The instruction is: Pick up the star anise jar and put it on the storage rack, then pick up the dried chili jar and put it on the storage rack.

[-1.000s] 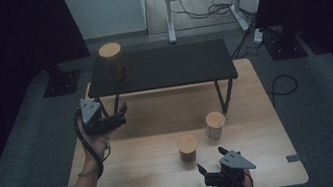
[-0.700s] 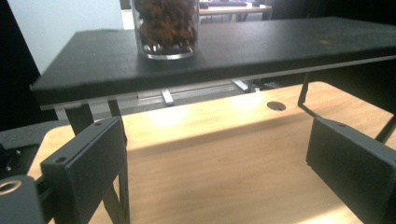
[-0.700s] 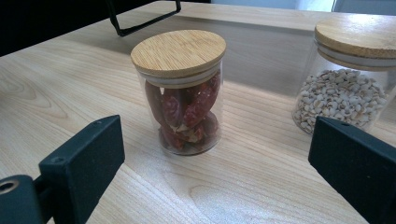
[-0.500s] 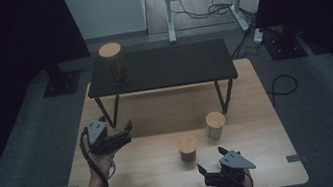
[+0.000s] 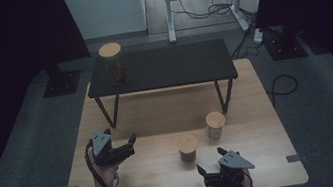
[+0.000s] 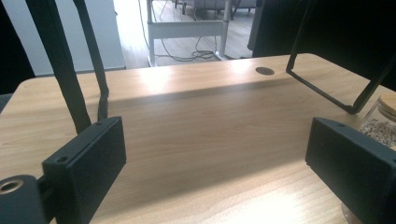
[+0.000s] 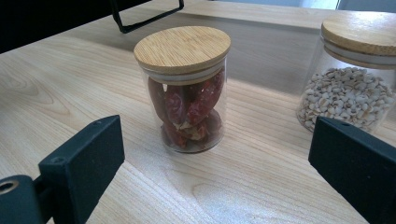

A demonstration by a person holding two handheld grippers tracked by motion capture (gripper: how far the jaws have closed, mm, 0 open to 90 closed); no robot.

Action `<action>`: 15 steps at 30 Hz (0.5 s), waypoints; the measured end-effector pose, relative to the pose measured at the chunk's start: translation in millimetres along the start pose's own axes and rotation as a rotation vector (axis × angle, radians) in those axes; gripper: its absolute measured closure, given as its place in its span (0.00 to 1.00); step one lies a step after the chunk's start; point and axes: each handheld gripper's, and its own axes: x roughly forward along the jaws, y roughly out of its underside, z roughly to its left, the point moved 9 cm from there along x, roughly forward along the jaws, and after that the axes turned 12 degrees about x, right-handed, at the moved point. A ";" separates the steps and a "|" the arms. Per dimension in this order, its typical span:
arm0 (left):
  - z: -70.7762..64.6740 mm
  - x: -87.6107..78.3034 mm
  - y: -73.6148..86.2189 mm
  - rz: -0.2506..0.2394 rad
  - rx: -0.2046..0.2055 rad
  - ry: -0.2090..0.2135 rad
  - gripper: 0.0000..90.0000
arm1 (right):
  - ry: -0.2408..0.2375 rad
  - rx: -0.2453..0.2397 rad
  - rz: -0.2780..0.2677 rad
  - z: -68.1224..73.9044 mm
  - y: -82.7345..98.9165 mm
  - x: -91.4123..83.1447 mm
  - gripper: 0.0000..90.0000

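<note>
Claws, left [image 5: 131, 140] and right [image 5: 202, 175], gape wide and empty; unlabelled chilli jar [image 7: 186, 91] faces the right.

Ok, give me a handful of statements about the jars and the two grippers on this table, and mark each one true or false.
1. The right gripper faces a jar of red dried fruit with its jaws apart and nothing between them. True.
2. The jar of pale grains has no lid. False: a wooden lid sits on it.
3. A third jar stands on the black shelf. True.
4. The left gripper is clamped on a jar. False: its jaws stand open over bare wooden table.
5. Both jars on the wooden table lie on their sides. False: they stand upright.
</note>
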 end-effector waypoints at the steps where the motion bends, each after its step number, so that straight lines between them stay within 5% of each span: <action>1: 0.4 -0.1 0.3 -0.001 -0.001 -0.001 0.05 | 0.000 -0.001 0.001 0.0 0.0 0.1 0.03; 15: 1.6 -2.6 6.9 -0.002 -0.018 0.005 0.05 | -0.013 -0.010 0.002 -1.6 -0.6 -1.2 0.03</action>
